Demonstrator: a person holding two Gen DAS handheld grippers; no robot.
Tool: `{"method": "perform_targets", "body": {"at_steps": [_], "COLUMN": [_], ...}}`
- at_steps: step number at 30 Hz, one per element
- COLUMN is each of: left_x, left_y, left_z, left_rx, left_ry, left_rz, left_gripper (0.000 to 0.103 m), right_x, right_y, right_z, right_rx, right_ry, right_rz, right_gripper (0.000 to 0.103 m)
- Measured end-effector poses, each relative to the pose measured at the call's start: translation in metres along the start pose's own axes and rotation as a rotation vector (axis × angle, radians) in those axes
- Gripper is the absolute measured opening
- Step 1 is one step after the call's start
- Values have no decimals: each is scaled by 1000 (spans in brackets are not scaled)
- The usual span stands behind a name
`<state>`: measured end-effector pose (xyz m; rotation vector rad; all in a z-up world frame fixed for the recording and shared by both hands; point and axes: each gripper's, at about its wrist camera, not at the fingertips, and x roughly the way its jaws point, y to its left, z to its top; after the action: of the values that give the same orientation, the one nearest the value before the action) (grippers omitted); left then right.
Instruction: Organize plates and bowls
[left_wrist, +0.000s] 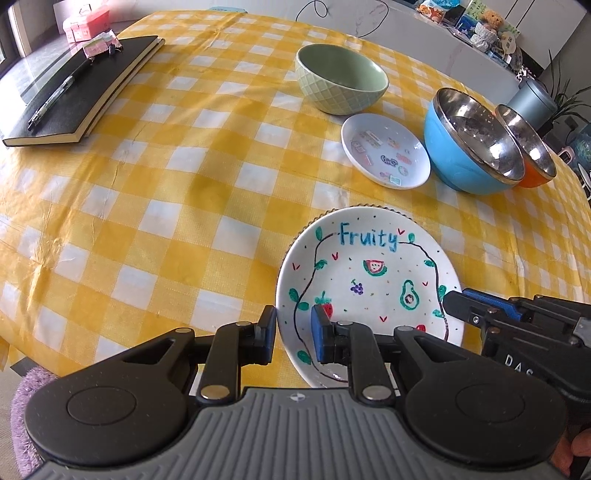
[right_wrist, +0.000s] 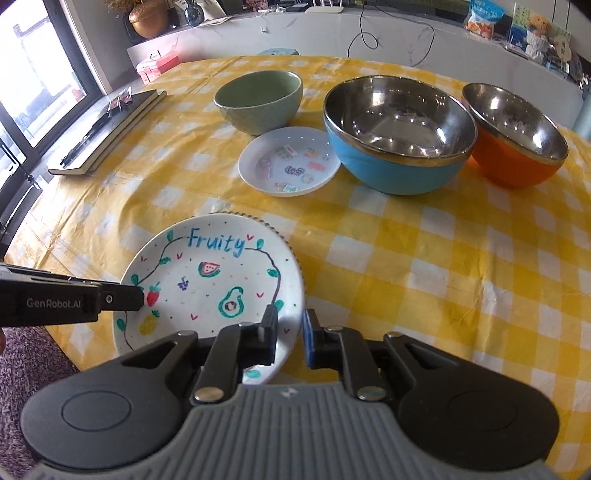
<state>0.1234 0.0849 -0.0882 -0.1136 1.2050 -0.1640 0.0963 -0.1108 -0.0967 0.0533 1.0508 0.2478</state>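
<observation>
Jaws: both clamp Fruity plate (left_wrist: 369, 273) rim | nearby: sticker plate (left_wrist: 386, 149), blue bowl (left_wrist: 469, 144)

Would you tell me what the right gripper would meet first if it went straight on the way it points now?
Probably nothing new: the right gripper already straddles the near rim of the white painted "Fruity" plate, so it would press onto that rim and the yellow checked tablecloth beneath; depth is unclear.

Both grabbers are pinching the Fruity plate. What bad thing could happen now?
1. The Fruity plate is held only at its rim, by the left gripper and the right gripper on opposite sides. If one pulls harder, it might slip or tilt.
2. It sits near the table's front edge, so a slip could send it off the yellow checked tablecloth.
3. The small sticker plate and blue bowl stand close behind; pushing forward could bump them.
</observation>
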Motion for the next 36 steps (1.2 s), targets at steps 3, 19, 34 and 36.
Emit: {"method": "perform_targets", "body": {"at_steps": [3, 19, 34, 36], "left_x": [0, -31, -23, -21], "left_y": [0, 11, 19, 18], "left_z": [-1, -38, -75, -75], "left_rx": [12, -13, -128, -123], "left_ry": [-14, -247, -279, -277], "left_rz": [4, -59, -138, -140], "left_gripper": [22, 53, 14, 12], "right_x": [0, -37, -35, -35], "right_y": [5, -1, 9, 10], "right_z": [-1, -41, -82, -81], "right_rx": [-41, 52, 243, 240], "right_ry": [-25, -216, -206, -210], "right_rz": [-26, 2, 76, 68], "right_gripper": [12, 35, 9, 6]}}
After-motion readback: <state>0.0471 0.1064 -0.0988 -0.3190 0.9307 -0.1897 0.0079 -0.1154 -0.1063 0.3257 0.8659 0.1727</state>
